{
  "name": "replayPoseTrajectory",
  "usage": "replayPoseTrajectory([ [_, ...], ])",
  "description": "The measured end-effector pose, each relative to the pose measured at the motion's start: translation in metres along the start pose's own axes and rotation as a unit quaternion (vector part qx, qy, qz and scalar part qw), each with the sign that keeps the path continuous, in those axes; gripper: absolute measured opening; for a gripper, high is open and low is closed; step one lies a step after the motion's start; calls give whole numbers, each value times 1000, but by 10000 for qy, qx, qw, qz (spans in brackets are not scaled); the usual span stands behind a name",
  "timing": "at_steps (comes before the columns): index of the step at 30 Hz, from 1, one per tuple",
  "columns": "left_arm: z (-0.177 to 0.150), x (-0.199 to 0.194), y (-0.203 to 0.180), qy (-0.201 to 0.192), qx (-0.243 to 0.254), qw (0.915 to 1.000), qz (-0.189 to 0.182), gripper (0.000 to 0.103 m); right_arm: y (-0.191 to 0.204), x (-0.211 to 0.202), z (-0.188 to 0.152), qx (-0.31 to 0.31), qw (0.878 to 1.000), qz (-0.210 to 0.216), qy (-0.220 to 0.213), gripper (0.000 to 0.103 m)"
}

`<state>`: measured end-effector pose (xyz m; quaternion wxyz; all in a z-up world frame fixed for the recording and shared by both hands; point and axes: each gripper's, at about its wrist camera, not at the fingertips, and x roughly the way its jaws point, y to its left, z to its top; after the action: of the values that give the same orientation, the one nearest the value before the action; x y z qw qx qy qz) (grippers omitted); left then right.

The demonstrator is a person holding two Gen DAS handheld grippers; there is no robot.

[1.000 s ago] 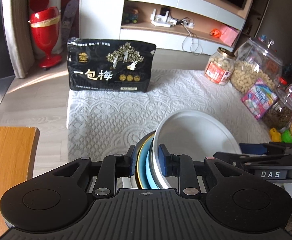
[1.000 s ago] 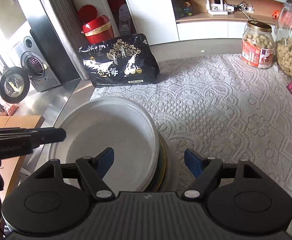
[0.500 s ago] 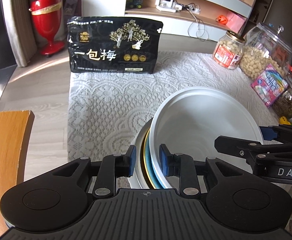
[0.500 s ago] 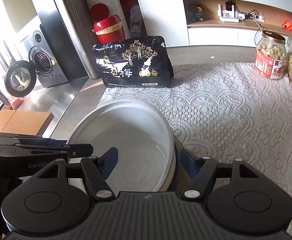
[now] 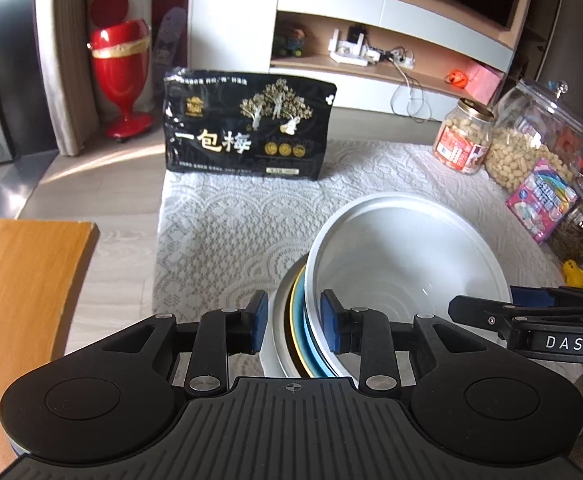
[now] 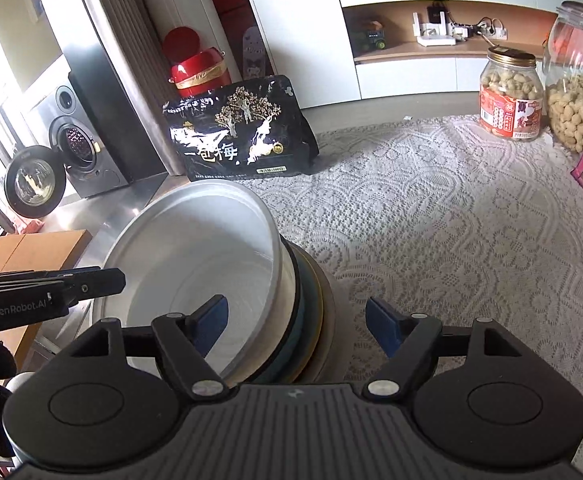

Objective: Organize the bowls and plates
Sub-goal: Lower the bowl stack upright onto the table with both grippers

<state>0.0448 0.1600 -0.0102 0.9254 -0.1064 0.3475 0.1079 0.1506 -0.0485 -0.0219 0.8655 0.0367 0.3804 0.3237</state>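
Observation:
A white bowl (image 5: 403,264) (image 6: 195,248) sits on top of stacked plates (image 5: 297,316) (image 6: 315,312), blue, yellow and pale, on the lace tablecloth (image 6: 451,220). My left gripper (image 5: 294,320) straddles the stack's left rim. Its jaws are opening, with a thin gap at the outer pad. My right gripper (image 6: 295,312) straddles the right rim. Its jaws are opening too: one finger is inside the bowl and the other stands well off the plates. Each gripper shows in the other's view: the left gripper (image 6: 51,288) at the bowl's left, the right gripper (image 5: 511,312) at its right.
A black snack bag (image 5: 247,128) (image 6: 239,132) stands upright at the cloth's far edge. A peanut jar (image 5: 463,140) (image 6: 509,96), a big glass jar (image 5: 535,140) and a pink sweets pack (image 5: 539,200) line the right side. A wooden surface (image 5: 19,300) lies to the left.
The left jaws, earlier tight on the stack's rim, have spread apart. The right jaws narrowed toward the stack, then widened again. Both views shifted slightly over the table.

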Motion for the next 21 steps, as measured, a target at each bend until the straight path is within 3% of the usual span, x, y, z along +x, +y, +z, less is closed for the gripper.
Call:
replayPoseTrajectory([
  [5,-23,-42,-26,-643,33,9977,203,31,-4,-17,-14,-328,9992,-51,-242,86],
  [13,-50,-30,-51,-466,-473,9976,193,32,-18,-27,-32,-171,9986,389,-323,87],
  [17,-64,-49,-47,-776,-892,9929,159,30,-11,-49,-42,-358,9967,541,-480,87],
  [21,-97,-75,-63,-980,-842,9916,-44,30,-7,-72,-72,-462,9951,711,-505,88],
])
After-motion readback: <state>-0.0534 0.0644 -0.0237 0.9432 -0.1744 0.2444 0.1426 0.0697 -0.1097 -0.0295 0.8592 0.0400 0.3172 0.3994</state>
